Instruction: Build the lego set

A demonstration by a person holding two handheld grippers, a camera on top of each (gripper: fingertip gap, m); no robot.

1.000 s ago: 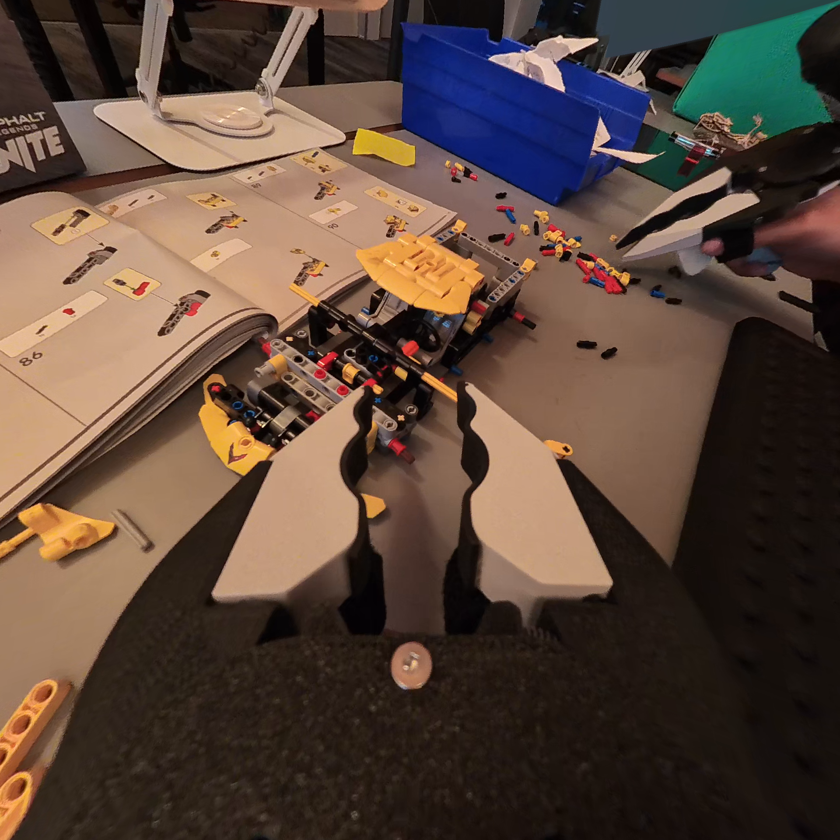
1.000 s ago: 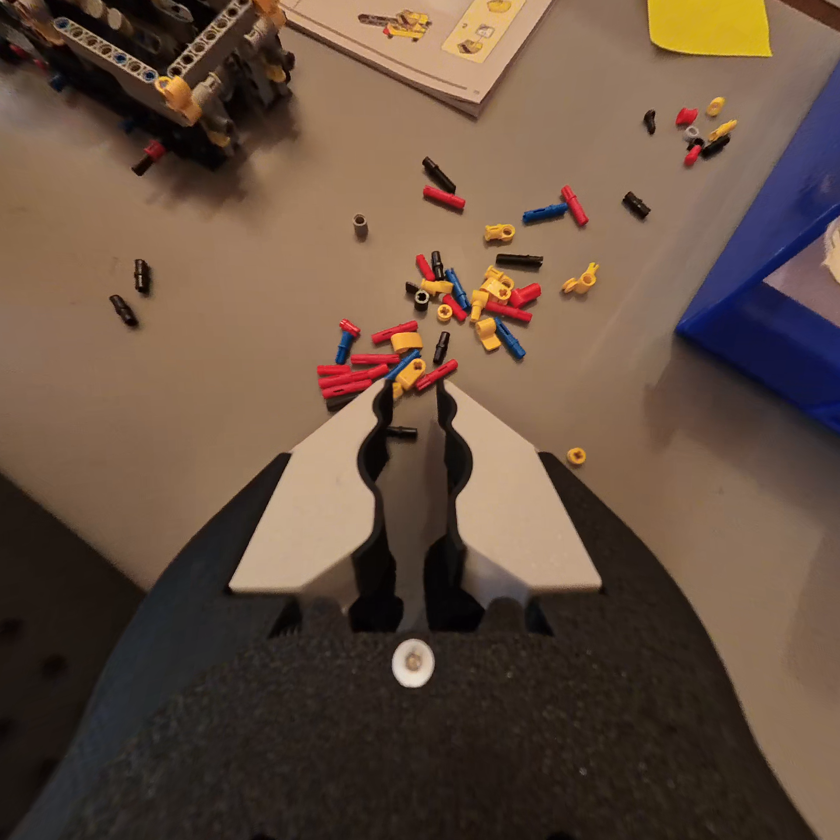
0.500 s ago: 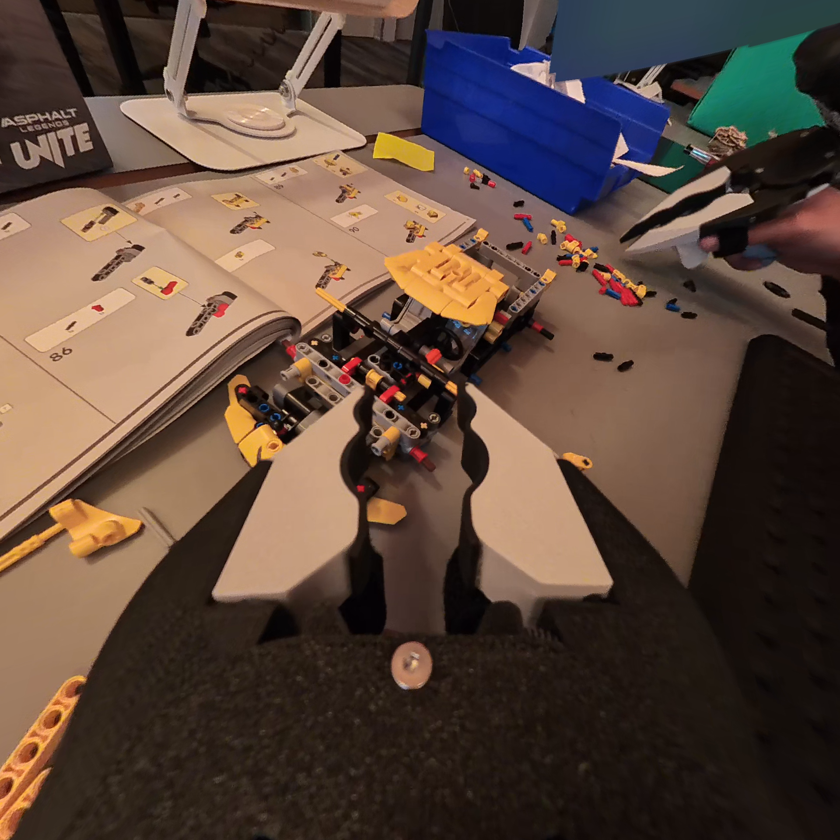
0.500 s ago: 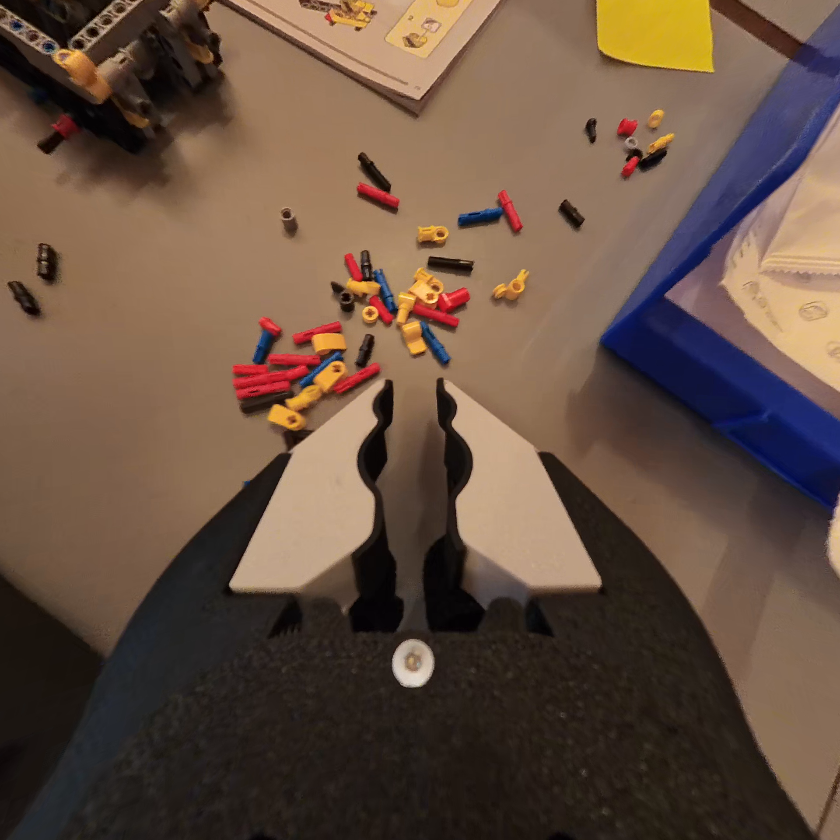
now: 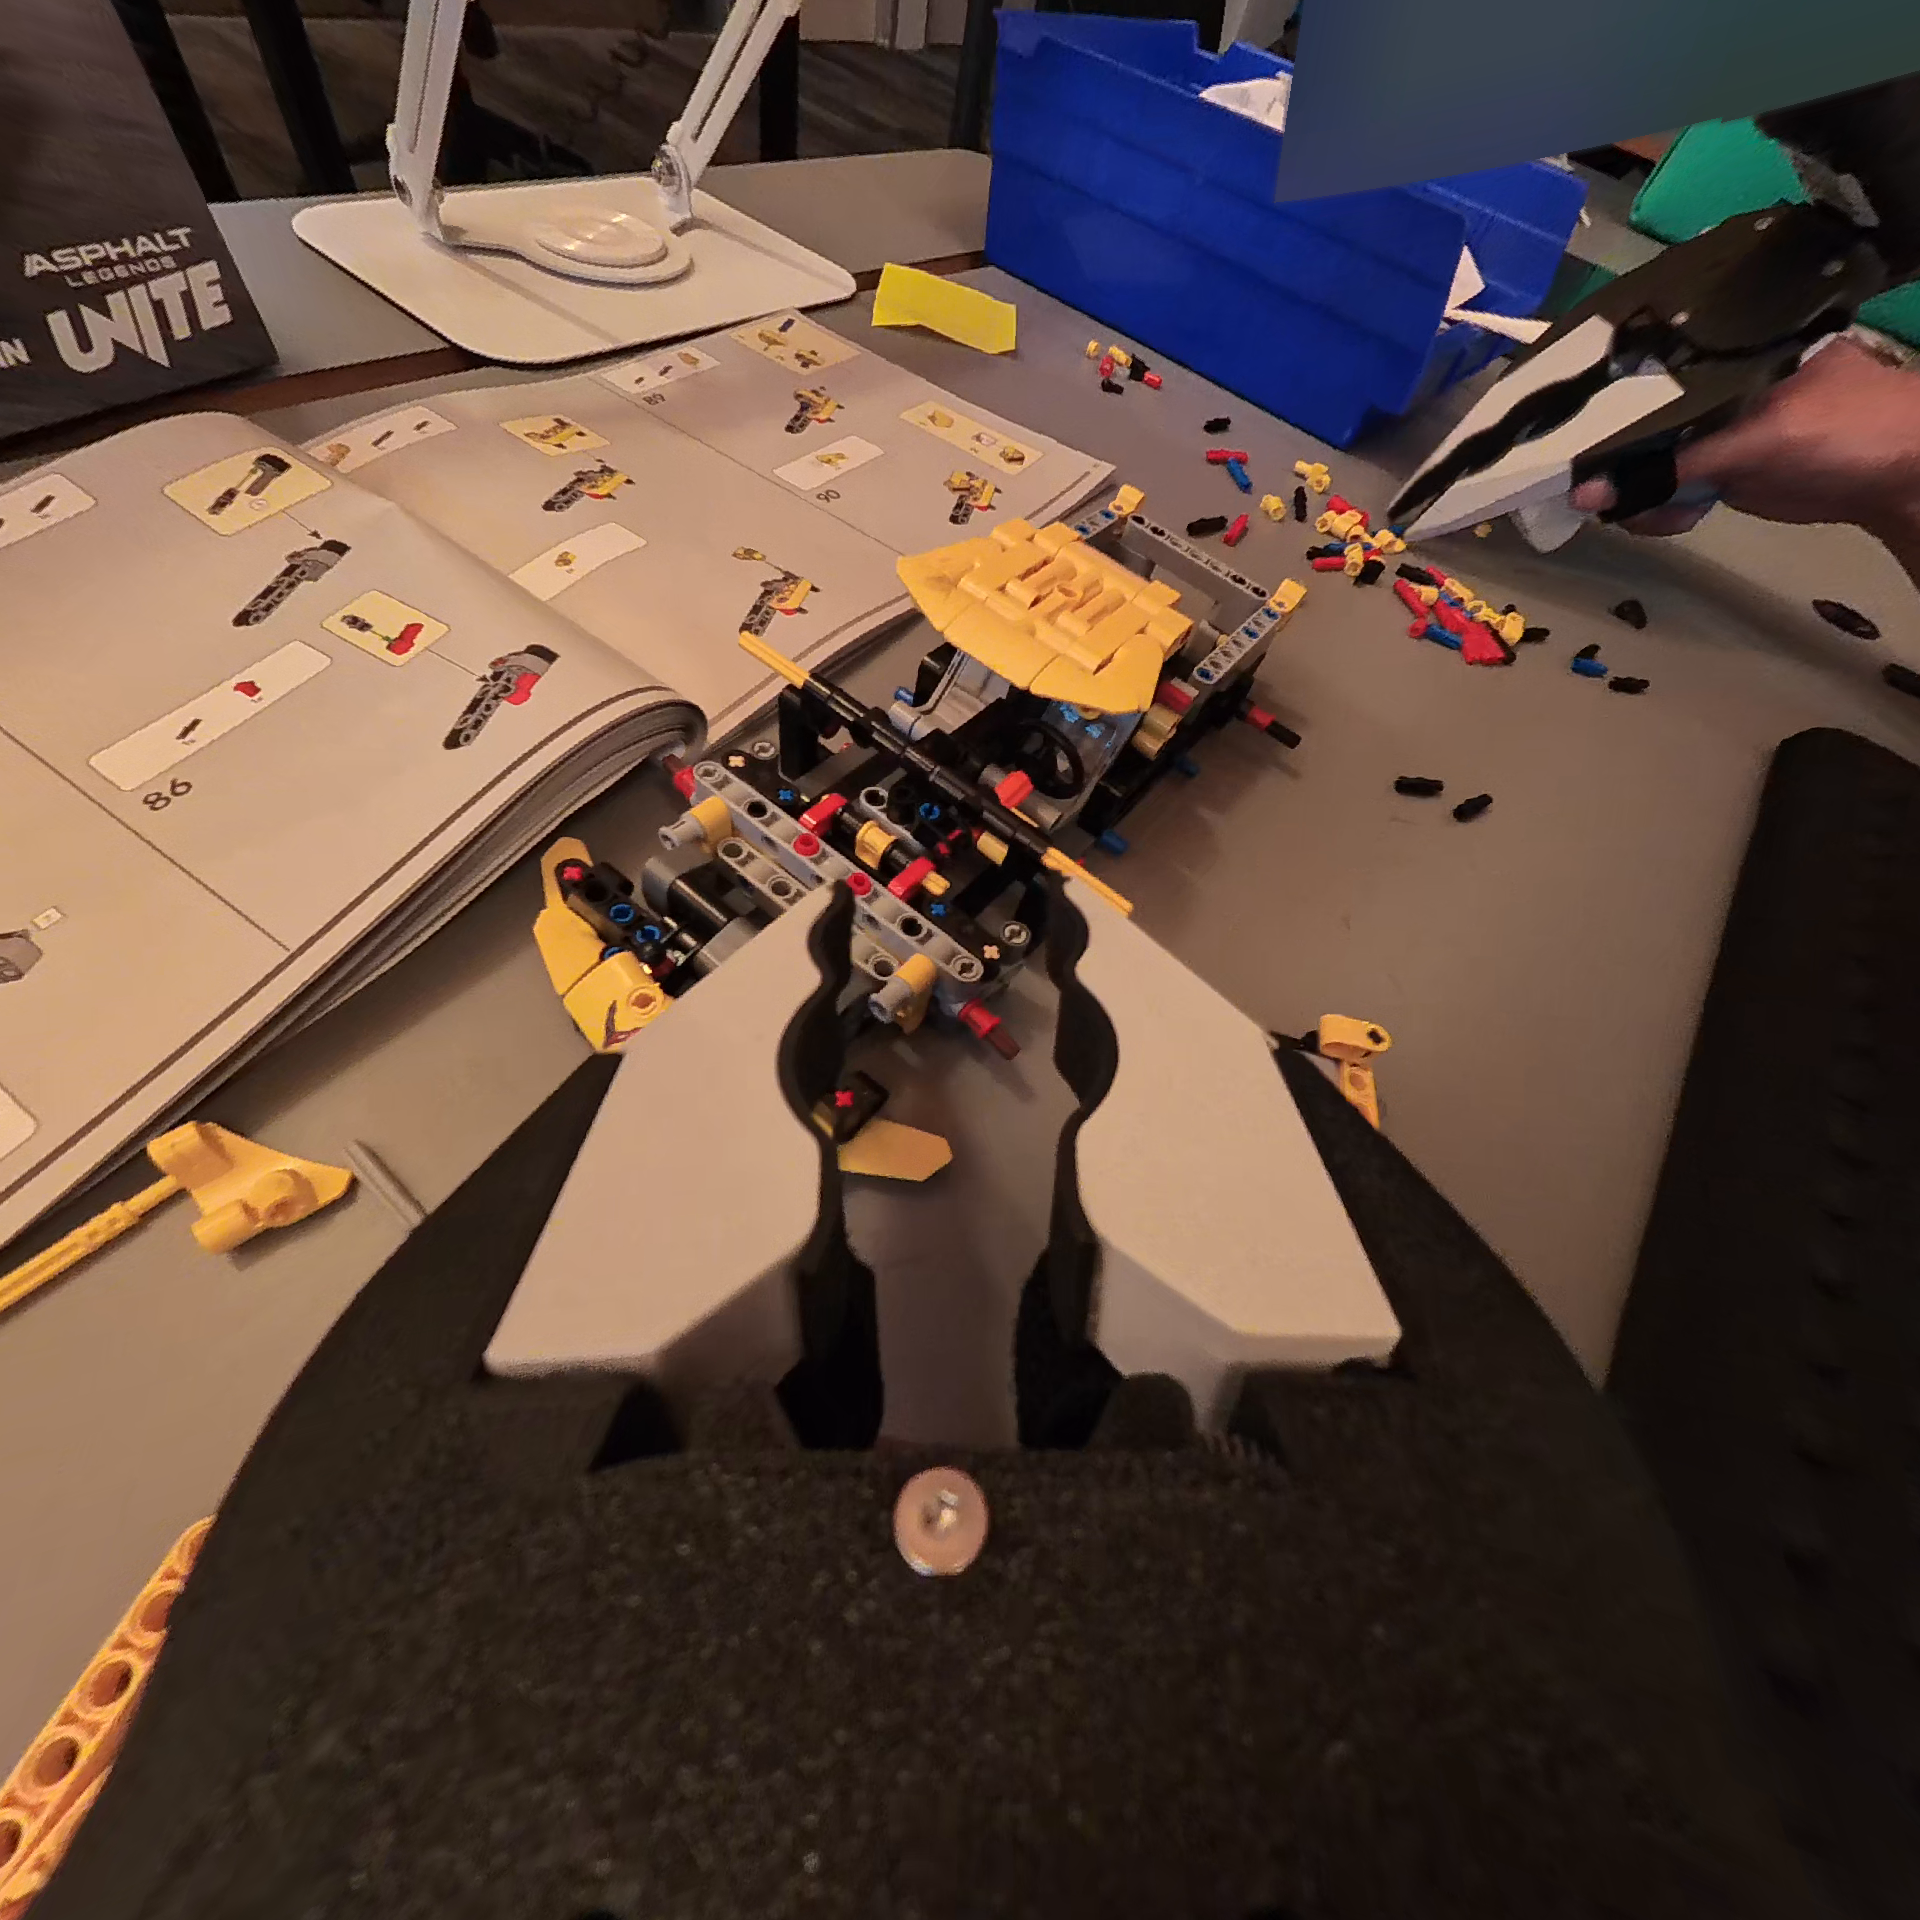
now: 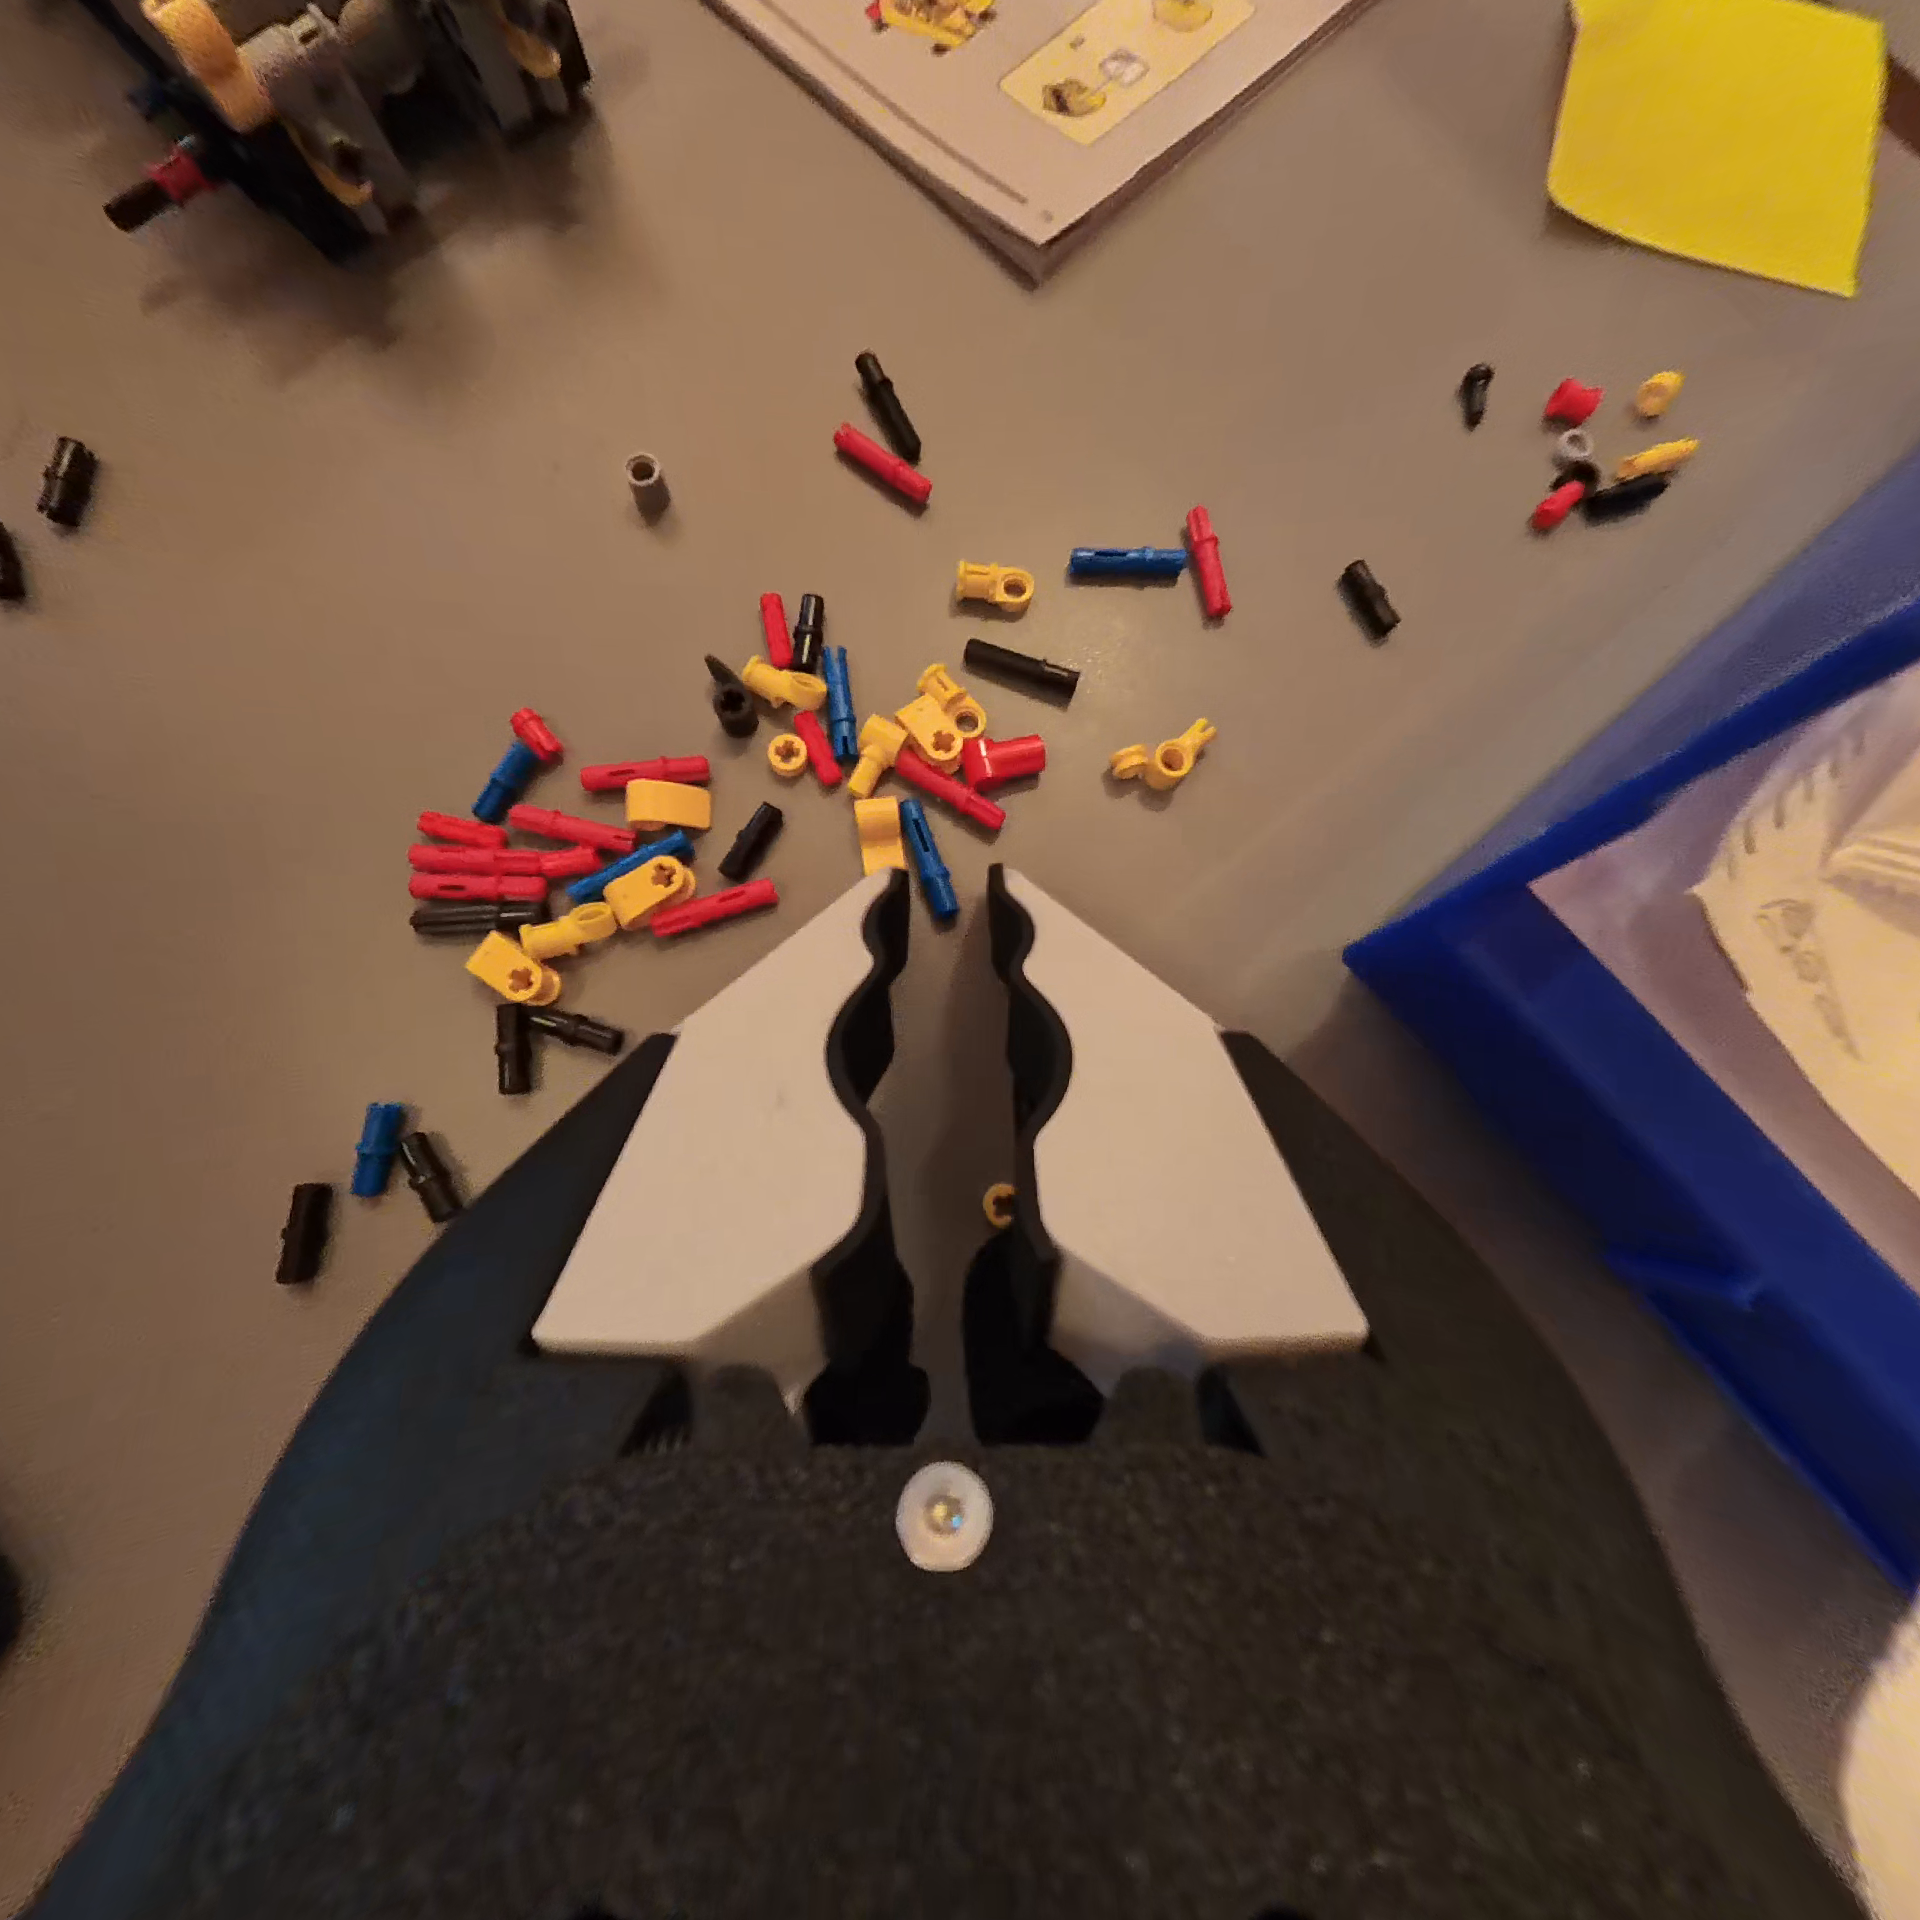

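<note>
The partly built yellow, black and grey lego model [image 5: 966, 790] stands on the grey table just past my left gripper [image 5: 945, 904], which is open and empty, with its tips at the model's near end. A small black and yellow piece [image 5: 852, 1107] lies on the table between its fingers. My right gripper [image 6: 945, 878] is open with a narrow gap and hovers at the near edge of a pile of small red, blue, yellow and black pins [image 6: 727, 821]. A blue pin [image 6: 928, 857] lies right at its tips. It also shows in the left wrist view [image 5: 1455, 499], held by a hand.
An open instruction booklet [image 5: 343, 675] lies left of the model. A blue bin [image 5: 1195, 239] stands at the back right, also in the right wrist view [image 6: 1662, 1091]. A yellow paper note [image 6: 1714, 135] and a white stand [image 5: 582, 260] are farther back. Loose yellow parts [image 5: 239, 1195] lie at the near left. Spacing between my two grippers at the tips: around 40 cm.
My right gripper swung right off the pile, then came forward to its near edge, tips now at the blue pin. My left gripper drew back slightly from the model.
</note>
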